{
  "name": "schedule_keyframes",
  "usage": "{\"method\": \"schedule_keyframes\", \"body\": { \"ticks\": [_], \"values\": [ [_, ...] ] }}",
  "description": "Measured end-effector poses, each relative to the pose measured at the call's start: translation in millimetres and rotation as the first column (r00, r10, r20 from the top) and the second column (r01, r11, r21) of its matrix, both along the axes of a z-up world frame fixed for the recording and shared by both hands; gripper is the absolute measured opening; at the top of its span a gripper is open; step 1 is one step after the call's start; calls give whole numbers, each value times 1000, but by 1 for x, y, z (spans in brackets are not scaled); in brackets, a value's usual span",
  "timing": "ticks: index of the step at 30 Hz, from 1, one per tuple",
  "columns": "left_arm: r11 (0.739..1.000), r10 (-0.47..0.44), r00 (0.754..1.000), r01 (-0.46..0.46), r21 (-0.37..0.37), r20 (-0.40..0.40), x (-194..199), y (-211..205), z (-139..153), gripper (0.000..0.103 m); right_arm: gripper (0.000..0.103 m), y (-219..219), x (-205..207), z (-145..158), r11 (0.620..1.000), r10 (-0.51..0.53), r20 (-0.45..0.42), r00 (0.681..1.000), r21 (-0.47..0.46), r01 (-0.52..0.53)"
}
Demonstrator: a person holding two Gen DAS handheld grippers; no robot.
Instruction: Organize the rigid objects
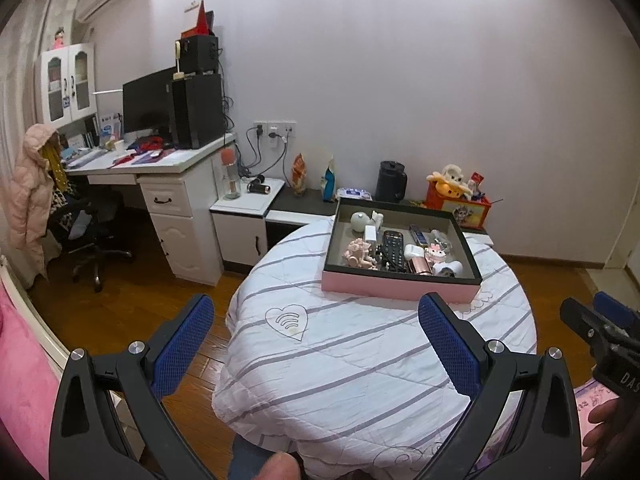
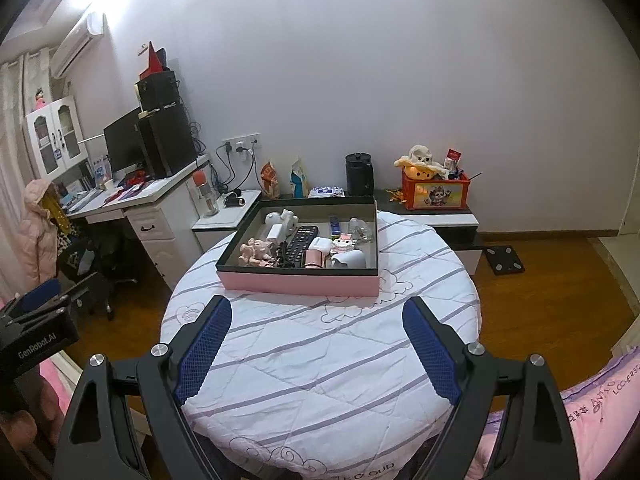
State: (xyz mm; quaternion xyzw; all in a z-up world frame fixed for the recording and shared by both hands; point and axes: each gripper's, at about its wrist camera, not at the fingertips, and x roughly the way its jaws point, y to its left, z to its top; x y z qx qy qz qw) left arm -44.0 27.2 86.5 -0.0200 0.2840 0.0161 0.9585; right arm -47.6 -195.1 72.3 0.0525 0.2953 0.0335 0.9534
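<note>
A pink box with a dark rim point(image 1: 400, 286) point(image 2: 300, 282) sits on the far side of a round table under a white striped quilt point(image 1: 360, 360) point(image 2: 320, 360). In it lie several small things: a black remote point(image 1: 391, 249) point(image 2: 302, 242), a pink figurine point(image 1: 357, 254) point(image 2: 256, 251), a white charger point(image 1: 370, 235), white cases and a rose-gold tube point(image 2: 314, 259). My left gripper point(image 1: 316, 314) is open and empty, held above the table's near side. My right gripper point(image 2: 318, 314) is open and empty too, short of the box. The right gripper shows at the right edge of the left wrist view point(image 1: 600, 328).
A white desk point(image 1: 160, 164) with monitor and speakers stands at the left, an office chair point(image 1: 88, 236) before it. A low cabinet point(image 2: 440, 216) behind the table carries a black kettle point(image 2: 359, 174), snack bags and an orange toy box point(image 2: 436, 190). A scale point(image 2: 503, 260) lies on the wooden floor.
</note>
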Motion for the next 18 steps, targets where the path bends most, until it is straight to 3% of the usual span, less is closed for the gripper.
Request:
{"method": "schedule_keyframes", "body": {
  "ticks": [18],
  "values": [
    [997,-80,997,80,-1,-22,-11,-1,1,103,89,12,-17,7,999,-41,5,999,-29,41]
  ]
}}
